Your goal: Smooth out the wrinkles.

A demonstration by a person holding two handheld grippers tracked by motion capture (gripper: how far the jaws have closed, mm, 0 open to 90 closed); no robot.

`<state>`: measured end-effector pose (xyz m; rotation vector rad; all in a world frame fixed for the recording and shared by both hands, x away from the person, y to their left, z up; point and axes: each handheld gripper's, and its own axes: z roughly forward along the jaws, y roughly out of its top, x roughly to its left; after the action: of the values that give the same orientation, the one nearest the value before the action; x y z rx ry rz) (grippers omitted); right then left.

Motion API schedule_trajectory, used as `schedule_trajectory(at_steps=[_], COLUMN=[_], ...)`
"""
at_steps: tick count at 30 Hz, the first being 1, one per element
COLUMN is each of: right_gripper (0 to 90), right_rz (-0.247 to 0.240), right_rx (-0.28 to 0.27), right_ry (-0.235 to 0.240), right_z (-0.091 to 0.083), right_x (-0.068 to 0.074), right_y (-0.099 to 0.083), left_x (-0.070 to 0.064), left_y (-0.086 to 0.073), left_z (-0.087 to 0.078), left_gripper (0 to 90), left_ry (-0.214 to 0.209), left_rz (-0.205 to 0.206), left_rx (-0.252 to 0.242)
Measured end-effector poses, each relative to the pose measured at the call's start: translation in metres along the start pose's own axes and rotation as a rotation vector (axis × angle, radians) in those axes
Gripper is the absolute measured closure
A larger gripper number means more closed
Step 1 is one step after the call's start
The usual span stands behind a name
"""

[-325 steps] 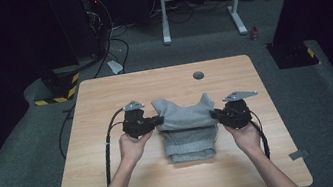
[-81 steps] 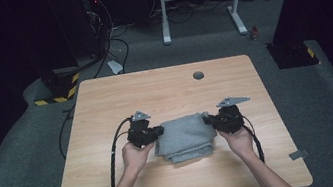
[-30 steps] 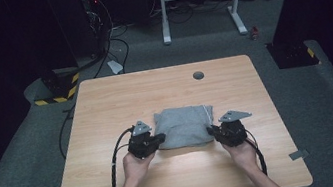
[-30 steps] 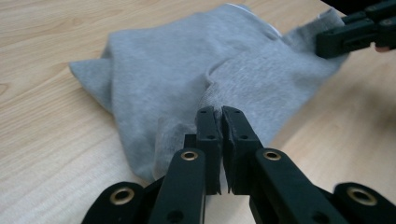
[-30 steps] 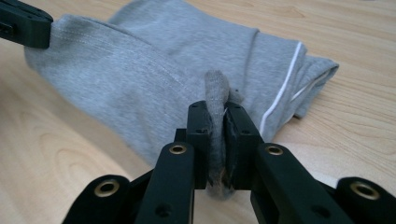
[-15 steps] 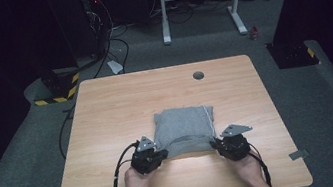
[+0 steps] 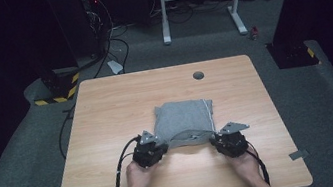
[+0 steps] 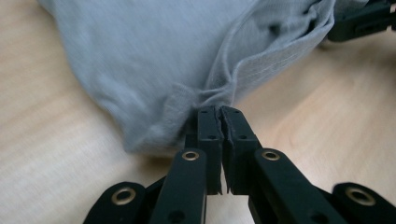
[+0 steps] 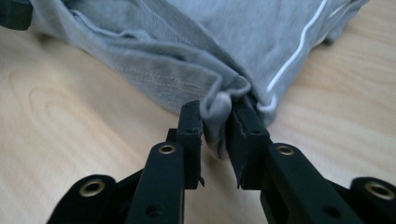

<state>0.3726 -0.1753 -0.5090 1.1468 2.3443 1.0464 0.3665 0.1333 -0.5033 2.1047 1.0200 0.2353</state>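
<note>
Folded grey garment (image 7: 185,121) on table (image 7: 107,113) is pinched at near corners by left gripper (image 8: 219,114) and right gripper (image 9: 215,121).

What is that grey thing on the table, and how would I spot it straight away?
Start at the light wooden table. Just nearer than its middle lies a folded grey garment, the sole soft thing there. A thin white stripe runs down its right side, and the left tool and right tool each pinch a near corner.
</note>
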Motion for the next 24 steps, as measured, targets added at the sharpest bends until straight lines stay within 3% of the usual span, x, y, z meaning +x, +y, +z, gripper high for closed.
schedule_trajectory(at_steps=[5, 6, 9, 13, 14, 16, 19, 22, 24], right_gripper=[67.9, 62.9, 59.8, 57.6, 57.7, 58.4, 58.4, 57.3, 56.6], right_rz=[0.0, -0.001, 0.003, 0.012, 0.02, 0.052, 0.06, 0.13, 0.171], right_rx=[0.02, 0.037, 0.048, 0.034, 0.028, -0.001, -0.02, -0.005, -0.002], right_ry=[0.007, 0.016, 0.031, 0.039, 0.038, 0.027, 0.016, 0.023, 0.032], right_z=[-0.004, -0.008, -0.016, -0.034, -0.038, -0.046, -0.043, -0.023, -0.013], right_x=[0.001, 0.002, 0.002, -0.004, -0.006, -0.013, -0.017, -0.024, -0.031], right_y=[-0.009, -0.011, -0.014, -0.019, -0.018, -0.011, -0.003, 0.013, 0.019], left_x=[-0.003, -0.003, -0.003, 0.004, 0.006, 0.013, 0.017, 0.019, 0.016], left_y=[-0.007, -0.008, -0.011, -0.009, -0.006, 0.007, 0.016, 0.027, 0.027], left_z=[-0.002, -0.004, -0.014, -0.028, -0.031, -0.033, -0.027, -0.007, 0.002], left_gripper=[84.9, 82.4, 78.4, 67.7, 67.7, 58.8, 54.6, 50.4, 46.8], left_ry=[-0.022, -0.027, -0.042, -0.047, -0.036, 0.011, 0.017, 0.056, 0.057], left_rz=[0.006, 0.011, 0.008, -0.03, -0.032, -0.036, -0.047, -0.036, -0.036], left_rx=[0.011, 0.011, 0.008, -0.027, -0.033, -0.049, -0.046, -0.008, 0.005])
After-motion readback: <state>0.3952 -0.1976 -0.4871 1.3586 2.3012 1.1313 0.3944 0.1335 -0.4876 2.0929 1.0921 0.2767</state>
